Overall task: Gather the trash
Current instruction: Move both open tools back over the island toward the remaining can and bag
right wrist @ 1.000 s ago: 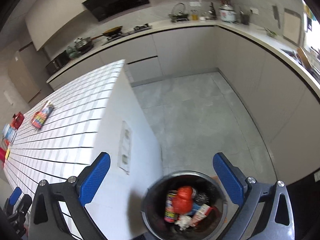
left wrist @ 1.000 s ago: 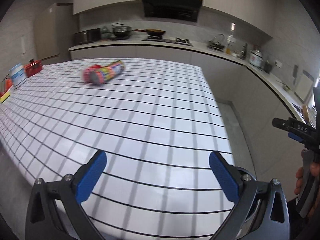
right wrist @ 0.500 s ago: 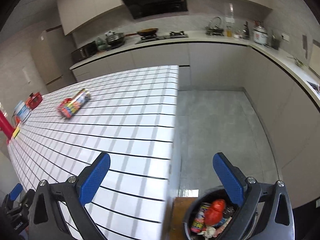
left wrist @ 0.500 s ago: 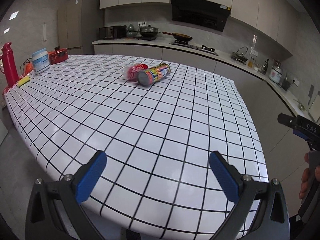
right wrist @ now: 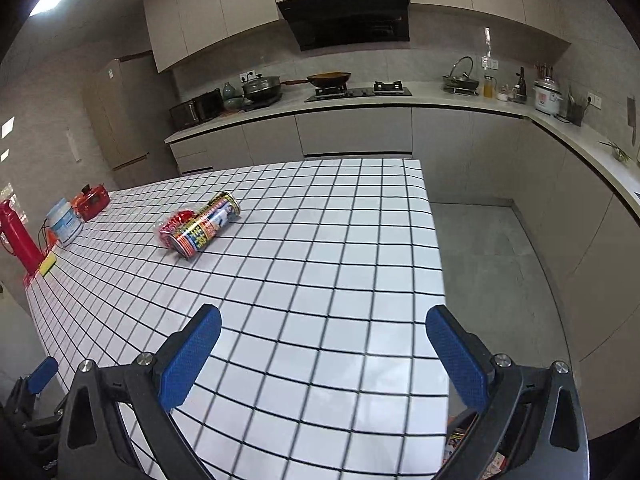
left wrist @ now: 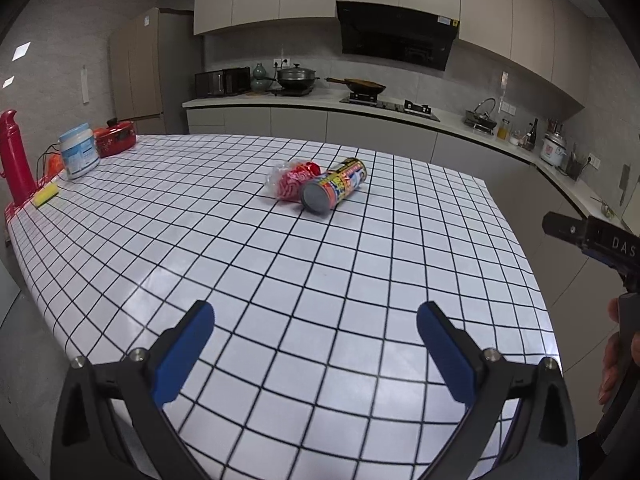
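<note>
A colourful can (left wrist: pixel 334 191) lies on its side on the white checked table (left wrist: pixel 280 280), touching a crumpled red-and-clear wrapper (left wrist: pixel 290 180). Both also show in the right wrist view, the can (right wrist: pixel 206 230) and the wrapper (right wrist: pixel 176 222). My left gripper (left wrist: pixel 316 344) is open and empty over the table's near edge, well short of the trash. My right gripper (right wrist: pixel 322 356) is open and empty over the near right corner. A sliver of the trash bin (right wrist: pixel 464 444) shows below the right gripper.
At the table's far left stand a red bottle (left wrist: pixel 14 160), a yellow sponge (left wrist: pixel 47 194), a white tub (left wrist: pixel 78 151) and a red pot (left wrist: pixel 116 142). The right-hand gripper's body (left wrist: pixel 600 240) shows at the left view's right edge. Kitchen counters run behind.
Both grippers have swung up and left from the bin and floor to face the table. The can and wrapper now sit nearer the middle of both views. Jaws stayed open.
</note>
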Motion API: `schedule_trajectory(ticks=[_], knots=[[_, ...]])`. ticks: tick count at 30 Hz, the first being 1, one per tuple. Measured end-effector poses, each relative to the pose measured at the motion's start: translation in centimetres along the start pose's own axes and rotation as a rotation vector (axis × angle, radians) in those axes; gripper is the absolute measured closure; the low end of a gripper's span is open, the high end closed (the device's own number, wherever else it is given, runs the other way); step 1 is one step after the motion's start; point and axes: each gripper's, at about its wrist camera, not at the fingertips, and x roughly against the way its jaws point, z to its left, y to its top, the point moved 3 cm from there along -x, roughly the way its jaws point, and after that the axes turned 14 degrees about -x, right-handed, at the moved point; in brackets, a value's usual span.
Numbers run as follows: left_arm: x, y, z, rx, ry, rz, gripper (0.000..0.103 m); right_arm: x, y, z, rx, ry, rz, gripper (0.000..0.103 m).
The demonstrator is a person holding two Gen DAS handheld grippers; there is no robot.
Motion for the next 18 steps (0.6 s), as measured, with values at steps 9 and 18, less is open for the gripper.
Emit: schedule_trajectory(ticks=[9, 18], knots=[[-4.1, 1.8, 3.5, -0.012, -0.034, 0.013, 0.007, -4.4, 1.3, 4.7, -0.007, 0.009, 0.013, 0.004], [-8.1, 3.1, 6.6, -0.003, -0.104, 0.029, 0.013, -9.2, 1.9, 9.7, -0.001, 0.006, 0.05, 0.015]])
